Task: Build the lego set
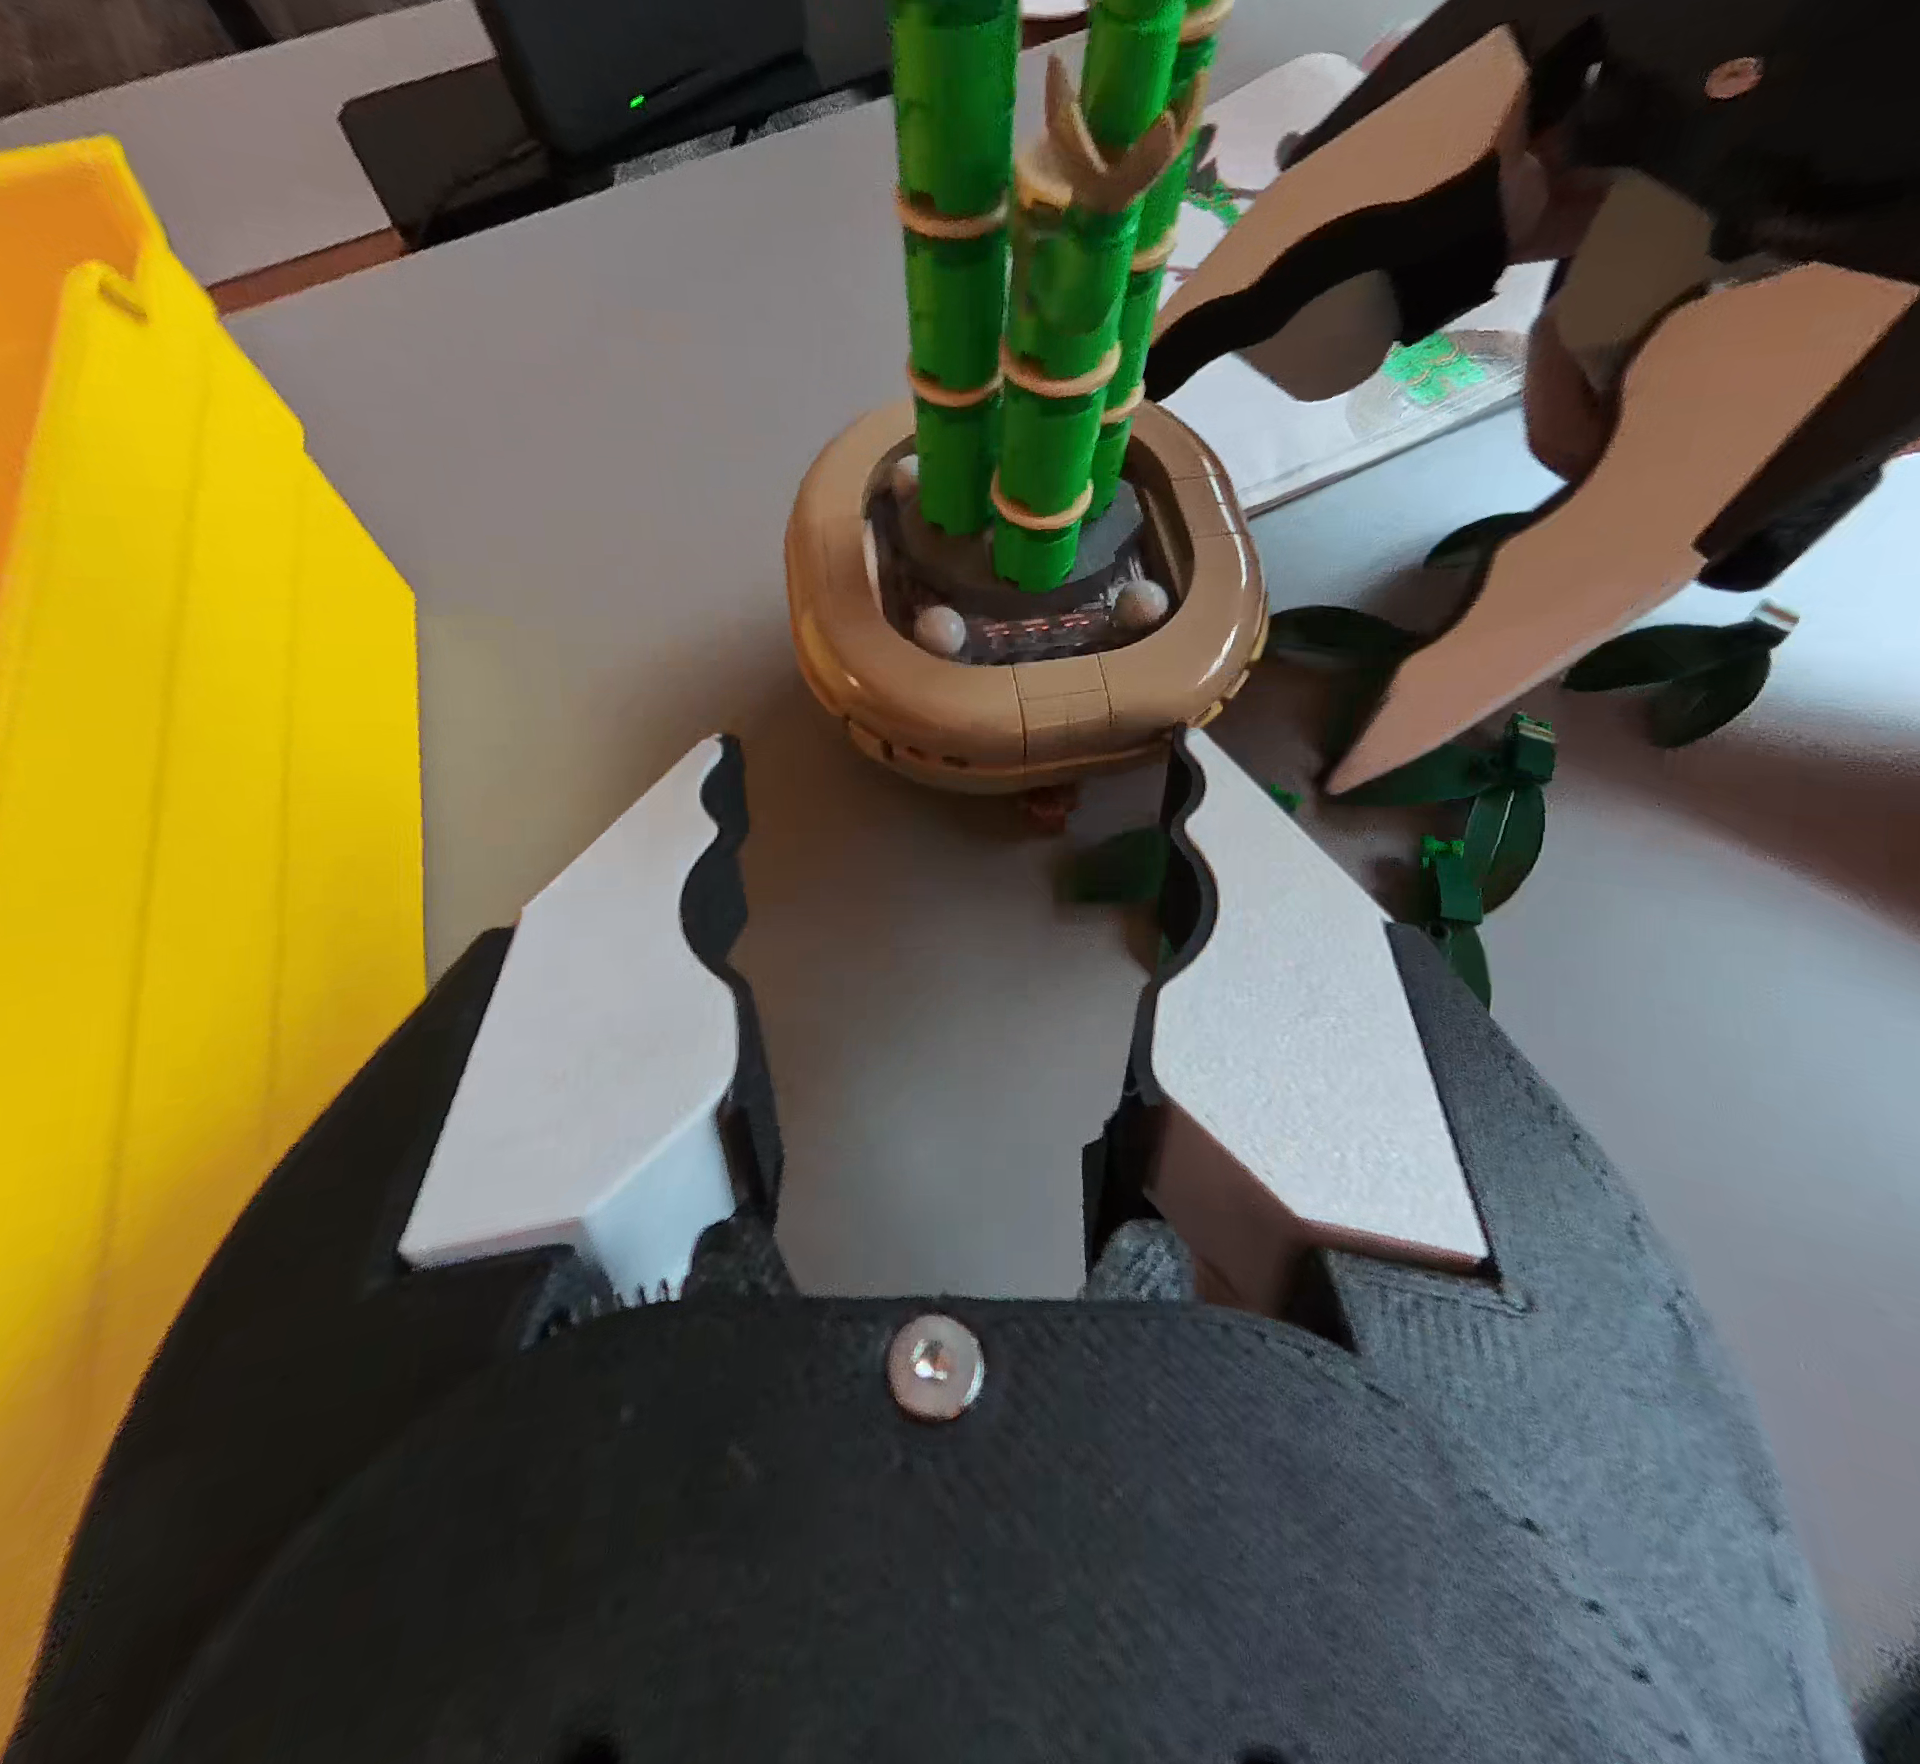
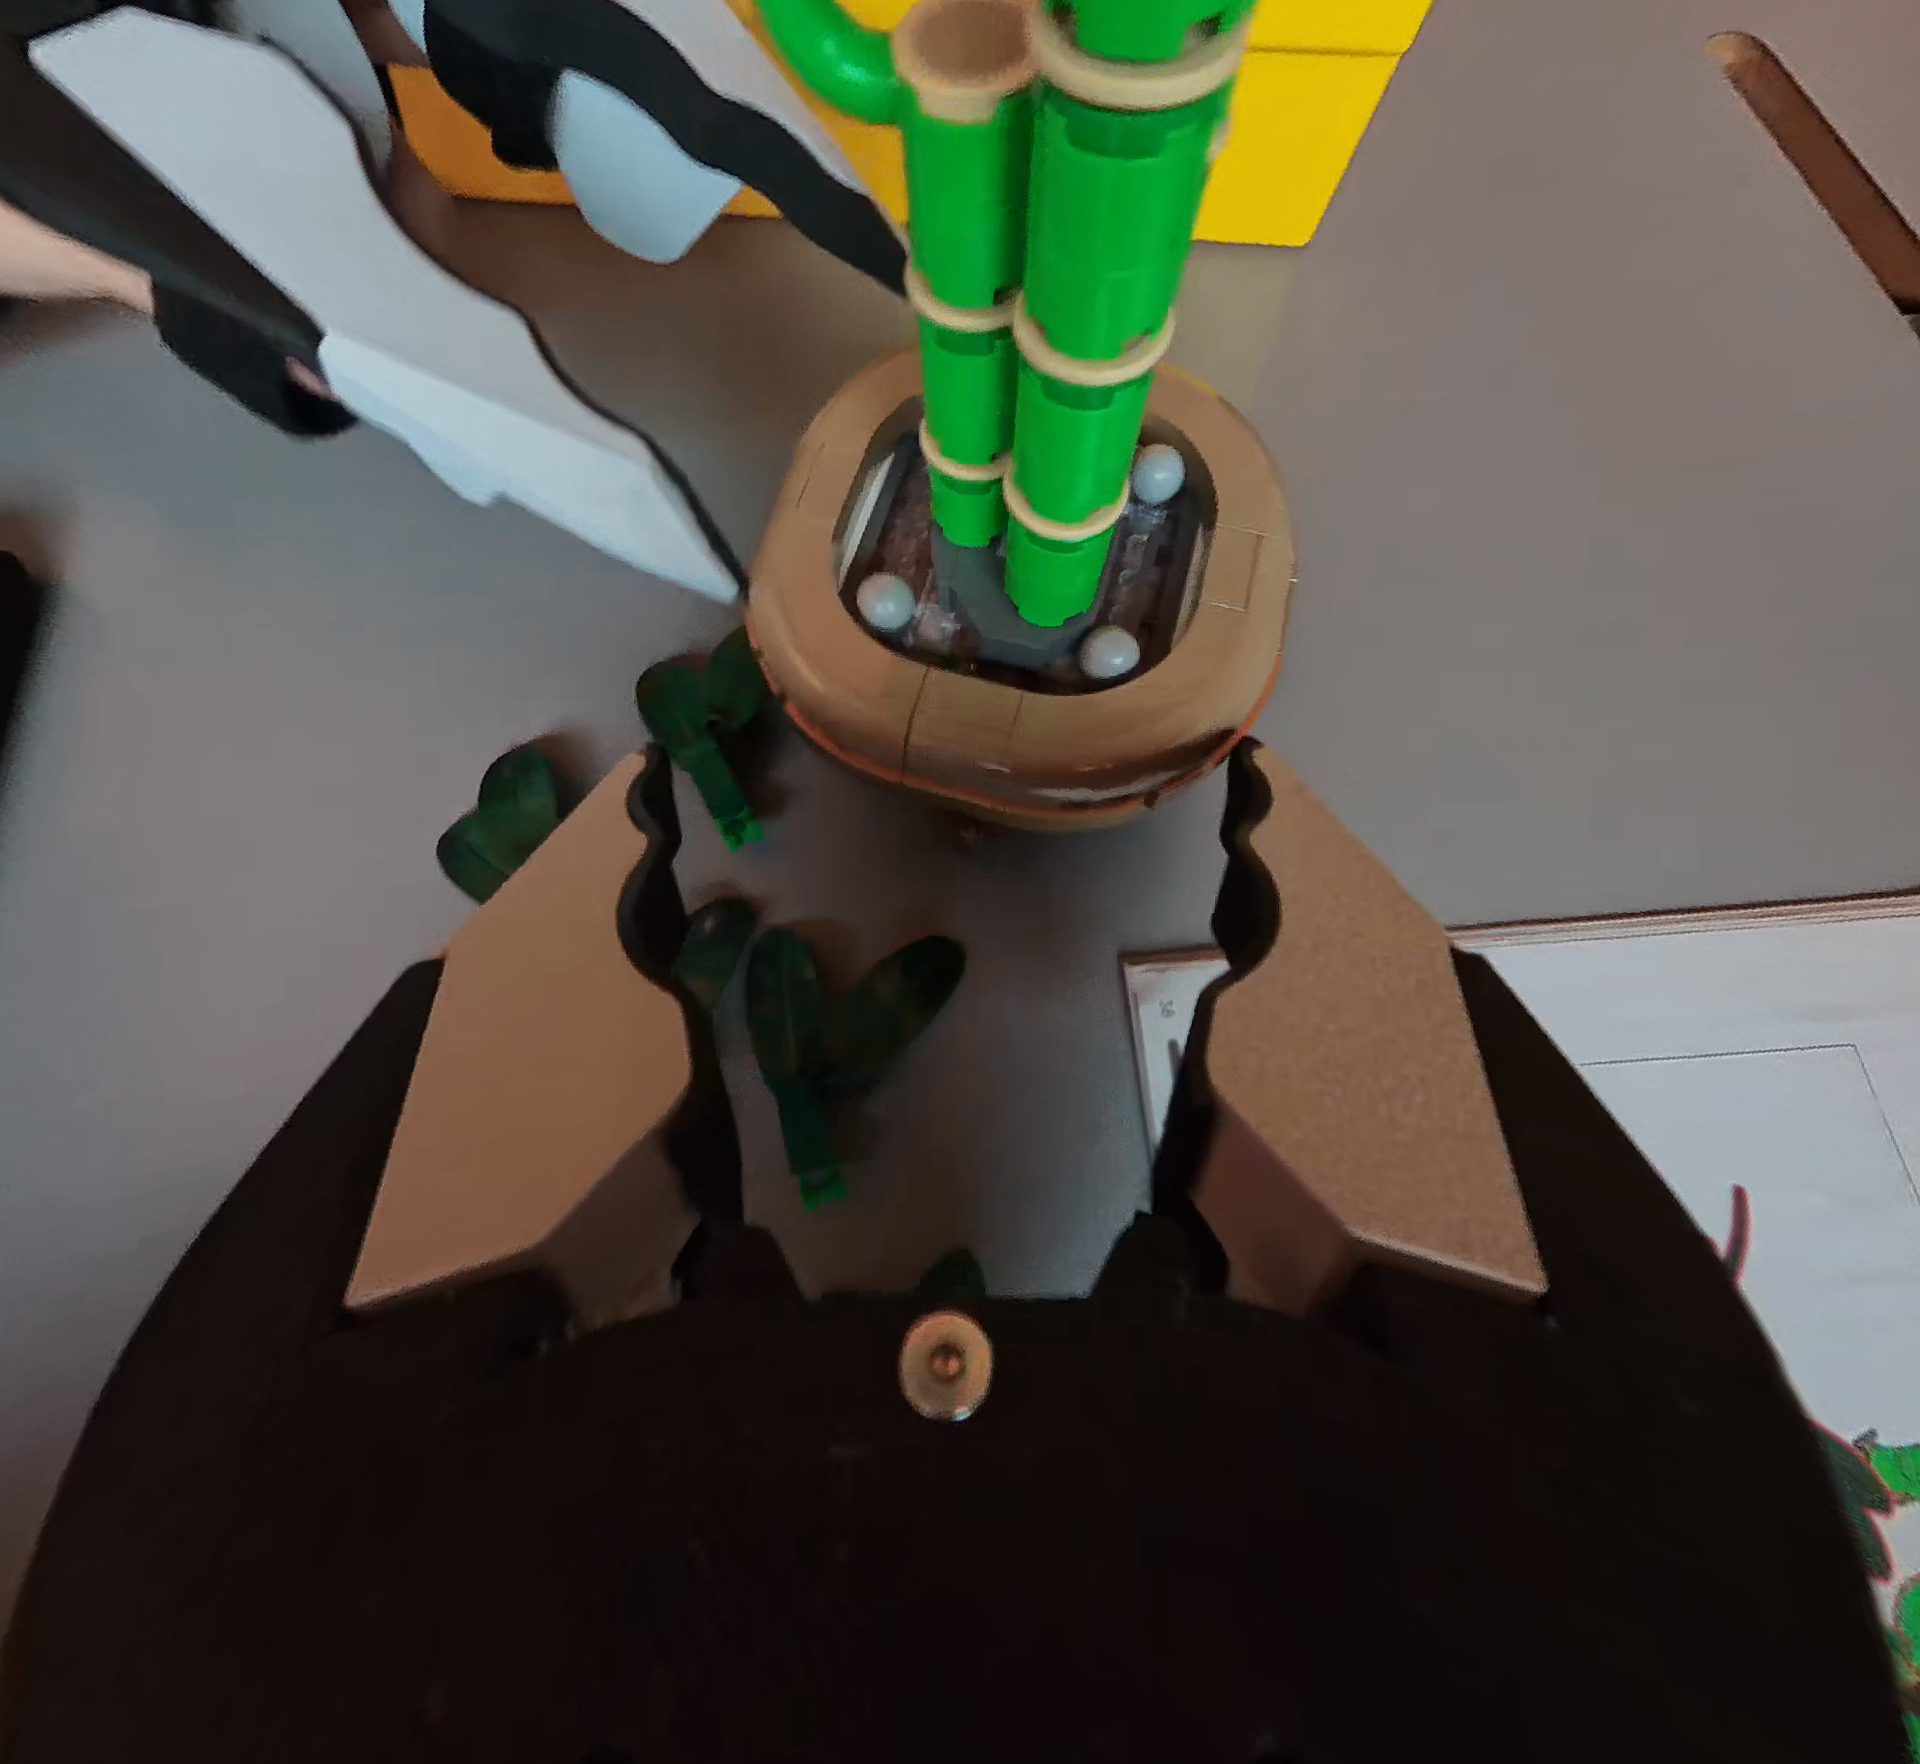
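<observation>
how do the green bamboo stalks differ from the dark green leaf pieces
The bamboo stalks stand upright, planted in the tan pot; the leaf pieces lie loose and flat on the table beside it. The stalks are bright green cylinders ringed with tan bands; the leaves are much darker, flat and pointed. The stalks rise far taller. Both are green plant parts of the set.

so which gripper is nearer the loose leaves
Right. The right gripper hangs open directly above the loose leaves, with some showing between its fingers. The left gripper is open in front of the pot, with the leaves off to its right side.
</observation>
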The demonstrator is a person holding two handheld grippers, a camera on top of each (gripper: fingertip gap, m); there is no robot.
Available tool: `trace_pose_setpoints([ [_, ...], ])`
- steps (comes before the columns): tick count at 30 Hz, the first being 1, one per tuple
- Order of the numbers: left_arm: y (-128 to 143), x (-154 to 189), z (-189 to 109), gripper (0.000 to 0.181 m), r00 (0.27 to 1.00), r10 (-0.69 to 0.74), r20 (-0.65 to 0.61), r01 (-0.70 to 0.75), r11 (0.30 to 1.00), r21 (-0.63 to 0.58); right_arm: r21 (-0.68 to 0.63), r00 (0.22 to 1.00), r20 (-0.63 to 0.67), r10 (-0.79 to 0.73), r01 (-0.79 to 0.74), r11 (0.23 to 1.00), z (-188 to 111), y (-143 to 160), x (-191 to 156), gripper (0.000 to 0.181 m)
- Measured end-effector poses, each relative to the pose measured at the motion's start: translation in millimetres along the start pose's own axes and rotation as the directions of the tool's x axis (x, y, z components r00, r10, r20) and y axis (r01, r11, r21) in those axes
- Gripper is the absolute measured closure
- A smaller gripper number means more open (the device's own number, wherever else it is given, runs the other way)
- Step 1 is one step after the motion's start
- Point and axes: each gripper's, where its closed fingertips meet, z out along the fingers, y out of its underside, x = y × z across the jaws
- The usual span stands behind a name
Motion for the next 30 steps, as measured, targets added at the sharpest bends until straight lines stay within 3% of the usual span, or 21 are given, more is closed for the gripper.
trace_pose_setpoints([
  [3, 3, -2, -14, 0.107, 1.0, -0.02, 0.014, 0.02, 1.0, 0.018, -0.027, 0.999, 0.011, -0.036, 0.037, 0.999, -7, 3, -5, 0.095],
  [8, 6, 8, -19, 0.114, 0.999, -0.032, -0.02, 0.033, 0.999, 0.032, 0.085, 1.0, -0.004, -0.015, 0.015, 0.996, -3, -17, 13, 0.081],
  [11, 6, 17, -10, 0.119, 0.999, 0.009, -0.046, -0.008, 1.0, 0.023, 0.066, 0.999, 0.035, -0.028, 0.026, 0.997, 7, -16, 11, 0.078],
  [14, 6, 17, -3, 0.117, 0.999, 0.048, -0.022, -0.047, 0.999, 0.017, 0.044, 0.998, 0.04, -0.049, 0.047, 0.998, 9, -10, 7, 0.087],
  [20, 7, 4, -2, 0.112, 1.0, -0.013, -0.028, 0.013, 1.0, -0.005, -0.021, 0.999, -0.009, -0.031, 0.031, 0.999, -4, 2, 1, 0.084],
  [25, 8, -14, -11, 0.123, 0.996, -0.081, 0.022, 0.08, 0.996, 0.034, -0.024, 0.999, 0.043, -0.008, 0.009, 1.0, -19, 4, -5, 0.105],
  [30, 1, 0, -9, 0.122, 0.996, -0.077, -0.04, 0.079, 0.995, 0.058, 0.084, 1.0, 0.002, 0.031, -0.031, 0.996, -16, -8, 13, 0.088],
])
